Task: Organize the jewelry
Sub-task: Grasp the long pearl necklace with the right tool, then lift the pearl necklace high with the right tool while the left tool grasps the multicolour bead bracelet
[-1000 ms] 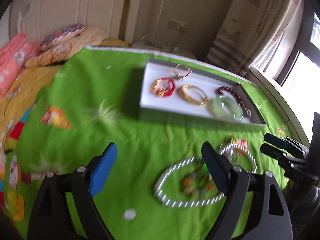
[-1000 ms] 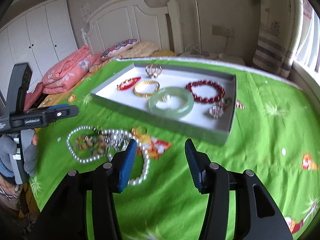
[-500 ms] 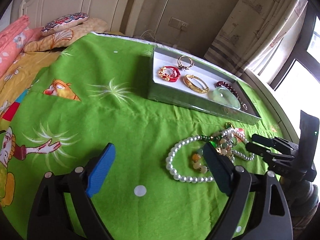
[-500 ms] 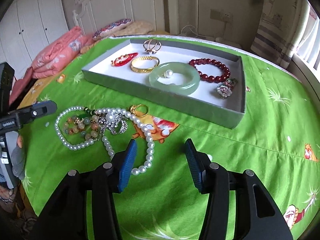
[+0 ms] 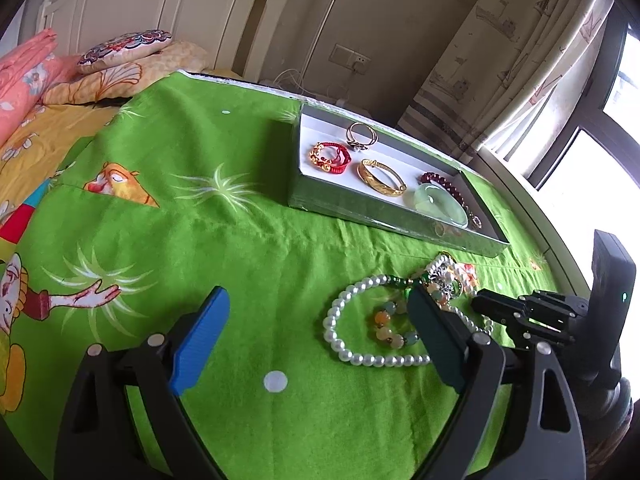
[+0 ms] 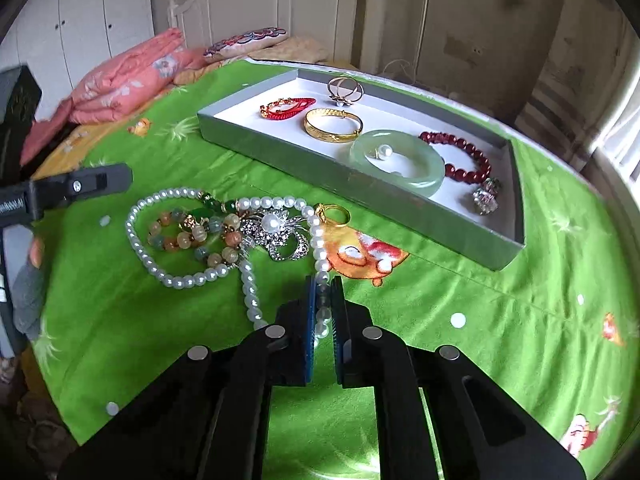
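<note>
A long pearl necklace [image 6: 180, 276] lies tangled on the green cloth with a pastel bead bracelet [image 6: 192, 236], a silver brooch [image 6: 276, 228] and a gold ring [image 6: 334, 214]. My right gripper [image 6: 322, 280] is shut on the necklace's near strand, pearls showing between its blue pads. In the left wrist view the same pearl necklace [image 5: 360, 356] lies by my left gripper's right finger. My left gripper [image 5: 316, 296] stands open over bare cloth, with nothing between its fingers. The right gripper [image 5: 484, 306] reaches in from the right there.
A grey tray [image 6: 280, 152] behind the pile holds a red cord bracelet [image 6: 286, 106], a gold bangle [image 6: 334, 126], a jade bangle [image 6: 396, 160], dark red beads [image 6: 464, 156] and small sparkly pieces. Pillows and a folded pink quilt [image 6: 128, 80] lie by the headboard.
The right jaws have gone from half open to shut on the pearl strand, after coming in lower over the pile. The left gripper has drifted a little and stays open.
</note>
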